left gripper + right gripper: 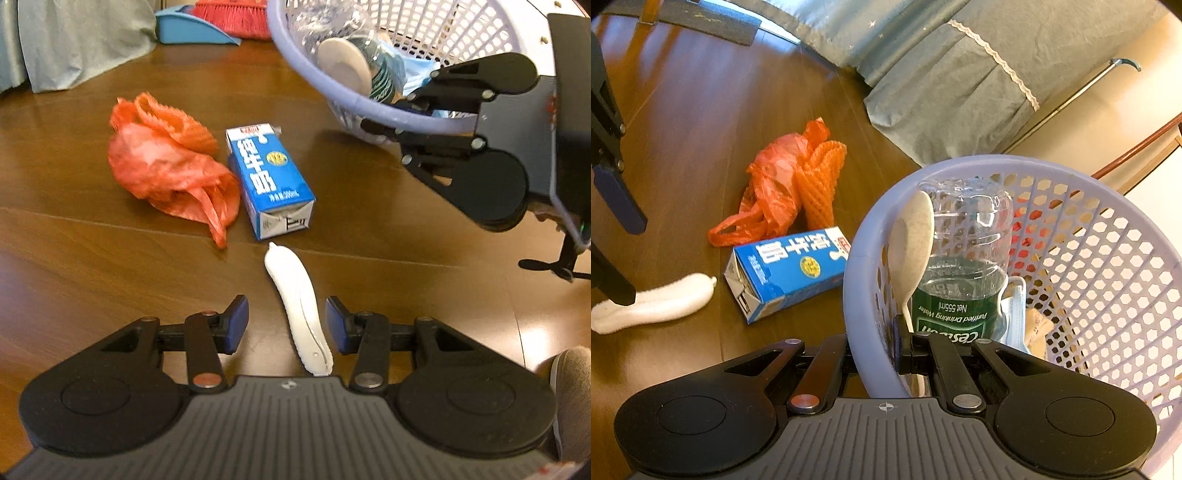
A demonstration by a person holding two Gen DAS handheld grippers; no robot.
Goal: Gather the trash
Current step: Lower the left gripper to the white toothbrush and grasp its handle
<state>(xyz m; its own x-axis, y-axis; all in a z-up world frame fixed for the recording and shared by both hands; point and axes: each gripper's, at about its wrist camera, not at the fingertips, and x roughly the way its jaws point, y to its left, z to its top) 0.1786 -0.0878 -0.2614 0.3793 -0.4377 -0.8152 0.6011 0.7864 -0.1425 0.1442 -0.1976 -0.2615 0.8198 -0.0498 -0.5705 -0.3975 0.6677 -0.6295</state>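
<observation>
Left wrist view: the left gripper [283, 323] hangs low over the floor [92, 258] with its blue pads [236, 321] spread wide, and the white wrapper [299, 314] lies lengthwise in the gap, touching neither pad. That straddle looks like the set-up for a pinch across the wrapper's narrow width. Just past its tip, at 12 o'clock, the carton [269, 181] lies flat, and the red bag [166, 170] sits against the carton's side at 10 o'clock, with orange netting on top of it. At 2 o'clock the basket [332, 92] is tipped with its mouth toward the litter; the right gripper [380, 110] bites its near rim, one finger inside and one outside. Holding the basket low and near probably keeps each drop short.

Right wrist view: the right gripper [875, 354] is pinched on the basket [855, 295] wall at 6 o'clock, so this hand serves only as carrier. Inside lie a bottle [964, 258], a spoon [910, 247] leaning on the wall at 11 o'clock, and a blue mask [1014, 314] with other scraps below. Outside, the carton [783, 273] rests just beside the basket at 9 o'clock, the wrapper [661, 302] farther out the same way, and the bag [775, 184] at 10 o'clock. A finger of the left gripper [617, 199] shows at the left edge.

Three pieces remain on the floor; the wrapper seems next.
</observation>
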